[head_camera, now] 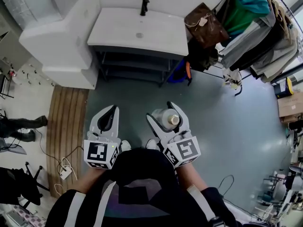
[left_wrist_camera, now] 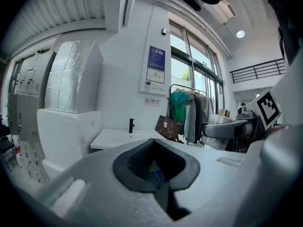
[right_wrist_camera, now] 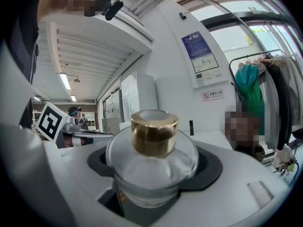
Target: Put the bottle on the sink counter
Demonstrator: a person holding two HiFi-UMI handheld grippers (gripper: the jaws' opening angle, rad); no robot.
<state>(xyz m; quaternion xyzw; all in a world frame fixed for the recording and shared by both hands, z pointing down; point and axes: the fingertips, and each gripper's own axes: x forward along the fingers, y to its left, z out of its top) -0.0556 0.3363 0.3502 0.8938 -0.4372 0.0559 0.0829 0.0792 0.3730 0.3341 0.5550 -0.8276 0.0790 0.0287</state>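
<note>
A round clear glass bottle (head_camera: 166, 118) with a gold cap (right_wrist_camera: 154, 133) sits between the jaws of my right gripper (head_camera: 162, 111), which is shut on its body (right_wrist_camera: 151, 167). I hold it upright, low over the grey floor, in front of my chest. My left gripper (head_camera: 112, 109) is beside it on the left, shut, with nothing in it; its dark pads (left_wrist_camera: 142, 161) meet. The white sink counter (head_camera: 142, 30) with a black faucet (head_camera: 144, 6) stands well ahead, also seen as the sink counter (left_wrist_camera: 118, 137) in the left gripper view.
A large white unit (head_camera: 61, 37) stands left of the sink. A brown handbag (head_camera: 204, 25) and a rack of hanging clothes (head_camera: 255, 27) are to its right. A wooden mat (head_camera: 66, 122) and a power strip with cables (head_camera: 64, 174) lie at the left.
</note>
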